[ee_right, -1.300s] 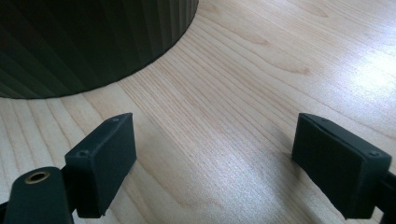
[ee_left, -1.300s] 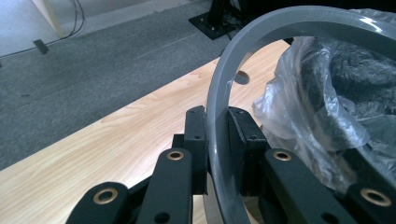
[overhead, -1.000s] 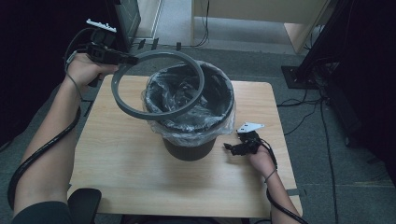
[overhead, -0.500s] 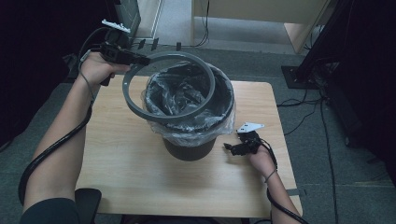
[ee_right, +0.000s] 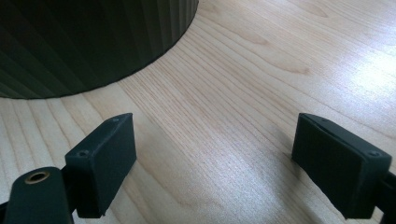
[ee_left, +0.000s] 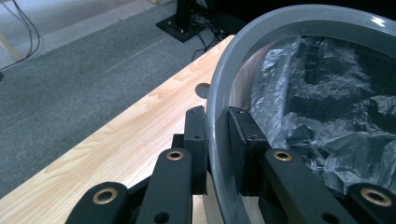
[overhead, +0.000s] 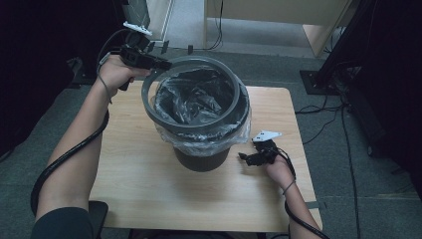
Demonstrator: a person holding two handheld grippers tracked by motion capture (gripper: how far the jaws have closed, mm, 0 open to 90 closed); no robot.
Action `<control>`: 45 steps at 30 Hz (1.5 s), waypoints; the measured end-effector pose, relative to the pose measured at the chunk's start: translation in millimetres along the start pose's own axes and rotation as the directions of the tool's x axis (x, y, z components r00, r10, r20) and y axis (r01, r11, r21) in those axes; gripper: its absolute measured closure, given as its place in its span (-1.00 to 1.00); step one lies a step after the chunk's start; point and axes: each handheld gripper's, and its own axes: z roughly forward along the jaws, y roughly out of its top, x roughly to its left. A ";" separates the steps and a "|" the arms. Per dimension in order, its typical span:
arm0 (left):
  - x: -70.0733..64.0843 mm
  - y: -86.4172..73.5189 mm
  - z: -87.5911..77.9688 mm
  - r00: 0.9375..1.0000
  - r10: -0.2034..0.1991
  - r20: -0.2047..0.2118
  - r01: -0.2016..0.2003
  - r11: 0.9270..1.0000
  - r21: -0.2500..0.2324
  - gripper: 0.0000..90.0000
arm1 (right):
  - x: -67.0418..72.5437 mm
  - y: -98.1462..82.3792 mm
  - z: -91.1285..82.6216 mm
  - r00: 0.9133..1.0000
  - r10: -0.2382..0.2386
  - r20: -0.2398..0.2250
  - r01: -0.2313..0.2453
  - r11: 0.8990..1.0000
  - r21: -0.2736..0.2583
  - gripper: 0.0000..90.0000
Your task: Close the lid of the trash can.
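Holding the grey ring (overhead: 191, 124) over the lined bin (overhead: 201, 154).
Left gripper (ee_left: 217, 154) clamps the ring's rim above the bin's mouth; right gripper (ee_right: 215, 163) rests wide open on the table (overhead: 149, 184), holding nothing.

One round dark grey plastic bin (overhead: 201, 154), one crinkled clear plastic liner bag (overhead: 191, 102) in it, one grey plastic ring (overhead: 191, 124) — and one light wooden table (overhead: 149, 184). Two black two-jaw grippers: left gripper (overhead: 161, 63), right gripper (overhead: 242, 157).
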 end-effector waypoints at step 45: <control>-28.1 14.3 19.0 0.993 0.106 0.052 -0.108 0.993 0.046 0.73 | 0.0 0.0 0.0 1.000 0.000 0.000 0.000 1.000 0.000 -0.71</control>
